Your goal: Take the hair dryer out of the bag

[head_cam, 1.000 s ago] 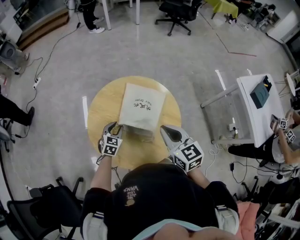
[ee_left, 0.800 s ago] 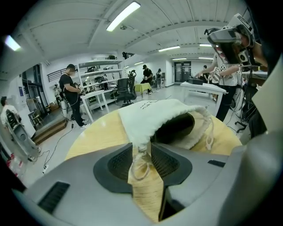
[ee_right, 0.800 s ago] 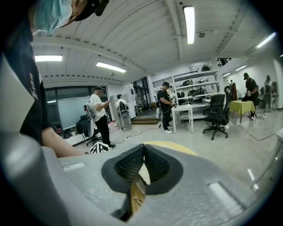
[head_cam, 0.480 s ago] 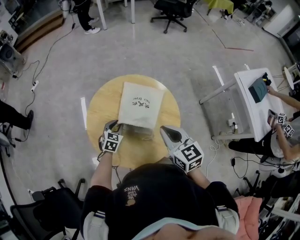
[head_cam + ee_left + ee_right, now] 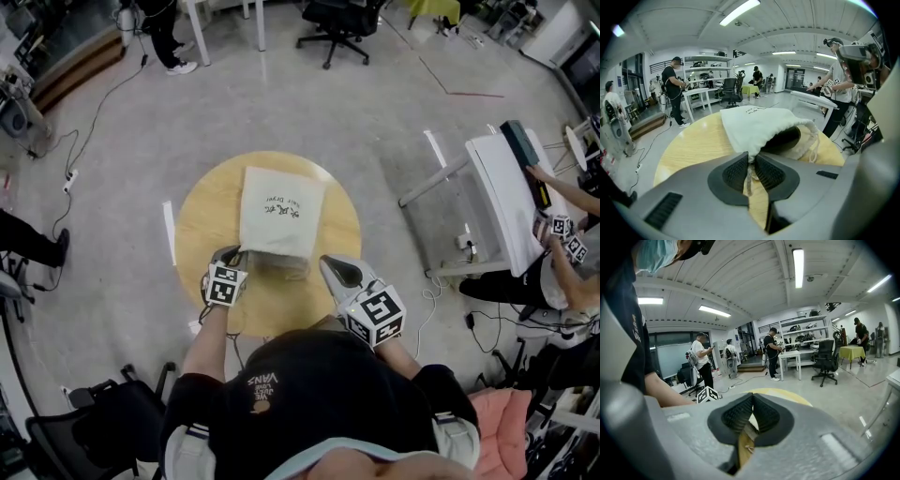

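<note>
Left gripper (image 5: 751,160), jaws just closing, pinches the bag (image 5: 757,126) by its rim; right gripper (image 5: 751,401) held shut, apparently empty.

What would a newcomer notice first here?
The white drawstring bag lying on the round wooden table, mouth toward the person, a dark object showing inside. The left gripper has just been closing its jaws on the bag's near rim; the right gripper sits shut and empty beside it.

On round table (image 5: 202,230), bag (image 5: 281,211) lying flat, mouth at near edge, hair dryer (image 5: 785,139) inside
</note>
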Available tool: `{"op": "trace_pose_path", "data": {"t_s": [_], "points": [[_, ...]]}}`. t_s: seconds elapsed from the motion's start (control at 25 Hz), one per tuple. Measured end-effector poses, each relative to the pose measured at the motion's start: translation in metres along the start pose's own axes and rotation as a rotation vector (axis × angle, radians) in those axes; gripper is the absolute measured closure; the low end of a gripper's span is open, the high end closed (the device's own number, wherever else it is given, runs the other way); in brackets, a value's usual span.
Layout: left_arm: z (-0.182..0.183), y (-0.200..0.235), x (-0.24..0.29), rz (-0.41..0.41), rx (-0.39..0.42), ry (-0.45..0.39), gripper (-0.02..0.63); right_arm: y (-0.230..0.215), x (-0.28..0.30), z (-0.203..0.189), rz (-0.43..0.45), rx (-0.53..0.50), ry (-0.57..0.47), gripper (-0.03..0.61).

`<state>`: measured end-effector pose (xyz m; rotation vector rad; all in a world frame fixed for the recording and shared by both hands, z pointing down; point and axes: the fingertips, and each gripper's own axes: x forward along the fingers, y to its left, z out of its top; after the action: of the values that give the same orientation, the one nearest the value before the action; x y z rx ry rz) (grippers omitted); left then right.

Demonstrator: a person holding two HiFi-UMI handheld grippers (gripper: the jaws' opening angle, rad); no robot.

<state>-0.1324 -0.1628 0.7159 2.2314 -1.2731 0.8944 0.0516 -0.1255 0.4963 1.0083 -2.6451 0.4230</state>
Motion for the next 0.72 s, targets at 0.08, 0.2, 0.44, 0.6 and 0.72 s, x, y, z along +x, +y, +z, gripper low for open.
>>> {"op": "trace_pose_path", "data": {"t_s": [0.08, 0.2, 0.44, 0.6, 0.72], "points": [[0.000, -0.001, -0.002, 0.003, 0.000, -0.008, 0.561, 0.003, 0.000, -0.003, -0.001, 0.002, 0.002, 0.580], [0.000, -0.008, -0.006, -0.009, -0.024, -0.018, 0.561, 0.006, 0.001, -0.010, -0.001, -0.001, 0.011, 0.580], [-0.004, -0.020, -0.017, -0.028, -0.060, -0.019, 0.561, 0.016, 0.009, -0.027, 0.019, -0.019, 0.044, 0.580], [-0.007, -0.032, -0.020, -0.042, -0.075, -0.017, 0.561, 0.019, 0.014, -0.037, 0.032, -0.033, 0.062, 0.580], [-0.011, -0.043, -0.022, -0.050, -0.093, -0.016, 0.561, 0.020, 0.016, -0.044, 0.046, -0.035, 0.074, 0.580]]}}
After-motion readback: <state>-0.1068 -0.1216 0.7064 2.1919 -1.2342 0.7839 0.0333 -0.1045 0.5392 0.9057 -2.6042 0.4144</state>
